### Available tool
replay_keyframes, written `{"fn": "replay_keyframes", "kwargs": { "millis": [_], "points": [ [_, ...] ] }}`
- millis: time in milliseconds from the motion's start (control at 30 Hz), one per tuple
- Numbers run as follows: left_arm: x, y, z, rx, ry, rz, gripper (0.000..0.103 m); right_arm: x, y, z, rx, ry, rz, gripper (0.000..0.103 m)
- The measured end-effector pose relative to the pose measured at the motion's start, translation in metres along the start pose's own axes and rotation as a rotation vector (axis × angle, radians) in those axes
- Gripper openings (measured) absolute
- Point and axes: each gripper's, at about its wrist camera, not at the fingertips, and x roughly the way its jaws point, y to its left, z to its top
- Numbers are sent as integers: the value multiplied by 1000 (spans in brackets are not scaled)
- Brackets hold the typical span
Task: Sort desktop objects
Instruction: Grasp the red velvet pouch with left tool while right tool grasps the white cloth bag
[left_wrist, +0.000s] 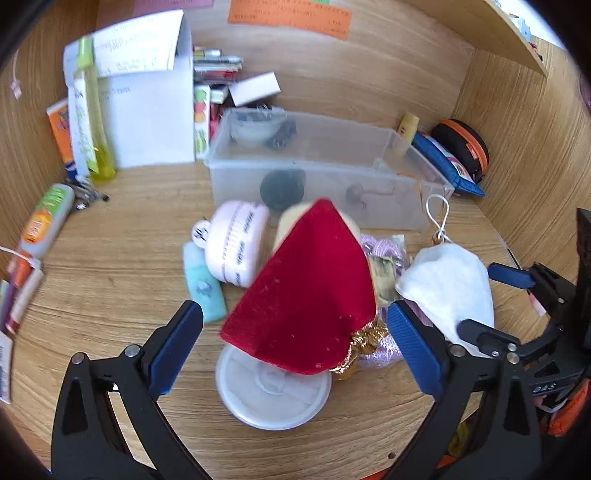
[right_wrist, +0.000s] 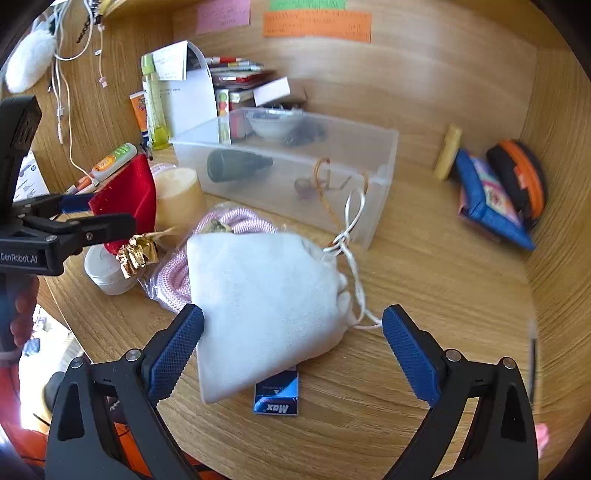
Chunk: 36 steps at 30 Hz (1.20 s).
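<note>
Two claws (left_wrist: 295, 347) (right_wrist: 291, 350) wide; one red pouch (left_wrist: 310, 291), one white pouch (right_wrist: 269, 302), one bin (left_wrist: 321, 166).

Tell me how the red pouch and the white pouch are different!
The red pouch is velvety with a crinkly gold tie; the white pouch is plain with a white cord. The red pouch sits between the left gripper's open jaws, the white pouch between the right gripper's open jaws. Both are soft drawstring pouches.

Bright daylight, fisheye-bent edges, slight motion blur
</note>
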Motion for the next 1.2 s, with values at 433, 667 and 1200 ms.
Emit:
{"fn": "replay_keyframes", "kwargs": {
  "millis": [433, 667, 1200],
  "points": [
    [29, -6, 1, -10, 62, -14, 101, 30, -1, 4, 10, 82, 87, 102],
    [24, -5, 0, -16, 10, 0, 100, 31, -6, 0, 29, 60, 139, 87],
    [19, -1, 0, -32, 15, -31, 30, 17, -27, -2, 117, 22, 179, 41]
  ]
}}
